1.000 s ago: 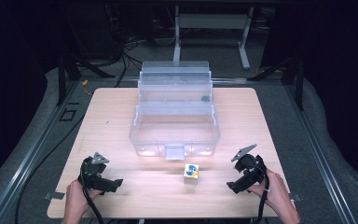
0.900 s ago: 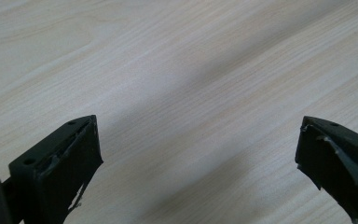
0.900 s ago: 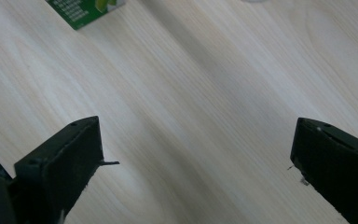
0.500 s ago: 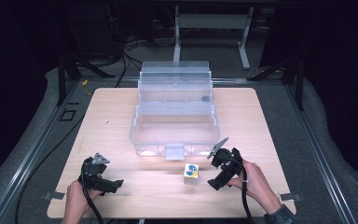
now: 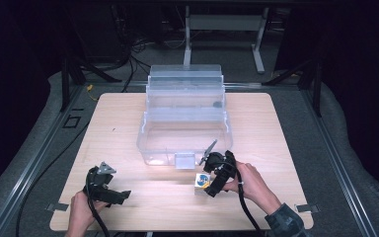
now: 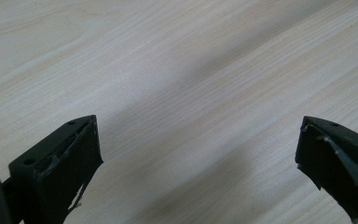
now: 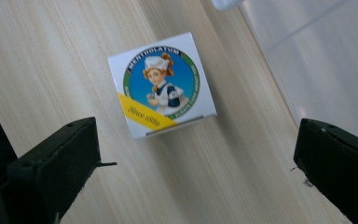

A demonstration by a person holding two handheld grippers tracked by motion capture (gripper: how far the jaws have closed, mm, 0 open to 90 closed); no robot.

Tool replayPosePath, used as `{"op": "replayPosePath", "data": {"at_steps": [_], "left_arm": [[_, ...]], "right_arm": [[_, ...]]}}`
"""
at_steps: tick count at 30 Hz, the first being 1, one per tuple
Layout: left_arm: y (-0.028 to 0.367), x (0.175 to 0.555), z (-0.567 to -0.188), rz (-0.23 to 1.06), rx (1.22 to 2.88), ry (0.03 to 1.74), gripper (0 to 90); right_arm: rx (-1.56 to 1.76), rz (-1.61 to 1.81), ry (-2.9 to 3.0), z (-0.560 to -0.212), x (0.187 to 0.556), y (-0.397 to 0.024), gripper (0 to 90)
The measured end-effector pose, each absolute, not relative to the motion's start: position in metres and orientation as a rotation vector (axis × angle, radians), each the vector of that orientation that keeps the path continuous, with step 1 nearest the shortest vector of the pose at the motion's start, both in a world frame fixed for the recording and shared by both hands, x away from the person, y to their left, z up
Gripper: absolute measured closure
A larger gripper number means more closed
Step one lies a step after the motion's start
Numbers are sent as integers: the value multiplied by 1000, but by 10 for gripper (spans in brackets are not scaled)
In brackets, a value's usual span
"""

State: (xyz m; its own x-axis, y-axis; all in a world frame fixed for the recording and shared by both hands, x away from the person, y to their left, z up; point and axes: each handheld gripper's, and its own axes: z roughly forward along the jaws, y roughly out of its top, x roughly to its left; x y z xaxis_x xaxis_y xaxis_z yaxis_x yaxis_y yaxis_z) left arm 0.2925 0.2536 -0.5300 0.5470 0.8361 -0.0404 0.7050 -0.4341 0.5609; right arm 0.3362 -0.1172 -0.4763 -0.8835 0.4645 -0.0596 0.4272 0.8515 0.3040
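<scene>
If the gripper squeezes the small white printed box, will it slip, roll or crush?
The small white cardboard box probably feels light and could dent under a hard squeeze. Its flat faces should keep it from rolling. Its glossy print may slide slightly.

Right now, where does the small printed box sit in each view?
High view: the box lies on the table just in front of the clear bin, beside the right gripper.
Left gripper view: bare table wood between open jaws, no box.
Right gripper view: upper centre, beyond the open jaws.
Shared landmark: the bin, at the right gripper view's upper right.
</scene>
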Motion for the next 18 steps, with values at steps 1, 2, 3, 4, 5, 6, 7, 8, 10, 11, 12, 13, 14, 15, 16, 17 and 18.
{"op": "replayPosePath", "data": {"at_steps": [1, 2, 3, 4, 5, 6, 7, 8, 10, 11, 12, 13, 14, 15, 16, 17, 18], "left_arm": [[254, 292, -530, 330, 2259, 1243, 2], [254, 292, -530, 330, 2259, 1243, 2], [254, 292, -531, 326, 2258, 1244, 2], [254, 292, -531, 326, 2258, 1244, 2], [254, 292, -532, 326, 2260, 1244, 2], [254, 292, -532, 326, 2260, 1244, 2], [254, 292, -533, 321, 2264, 1246, 2], [254, 292, -533, 321, 2265, 1246, 2], [254, 292, -533, 318, 2265, 1248, 2], [254, 292, -533, 322, 2263, 1249, 2], [254, 292, -533, 321, 2263, 1248, 2], [254, 292, -533, 320, 2261, 1248, 2], [254, 292, -533, 322, 2261, 1249, 2], [254, 292, -533, 323, 2261, 1250, 2], [253, 292, -533, 322, 2264, 1251, 2], [254, 292, -533, 316, 2270, 1251, 2], [254, 292, -533, 316, 2270, 1251, 2]], "right_arm": [[670, 408, 2921, -478, 337, -110, 0], [652, 408, 2928, -479, 338, -106, 0], [643, 395, 2939, -480, 338, -102, 0], [643, 395, 2939, -480, 338, -102, 0], [610, 372, 2952, -483, 341, -97, 0], [610, 372, 2952, -483, 341, -97, 0], [604, 368, 2972, -485, 343, -94, 15], [600, 367, 2982, -486, 344, -93, 28], [598, 363, 2981, -487, 344, -91, 39], [560, 354, 2990, -489, 345, -88, 89], [560, 354, 2990, -489, 345, -88, 89], [557, 352, 3007, -490, 345, -86, 116], [548, 337, 3008, -491, 345, -85, 147], [538, 308, 3004, -493, 346, -81, 197], [533, 295, 3005, -494, 346, -80, 227], [532, 296, 3009, -495, 347, -79, 253], [532, 296, 3009, -495, 347, -79, 253]]}}
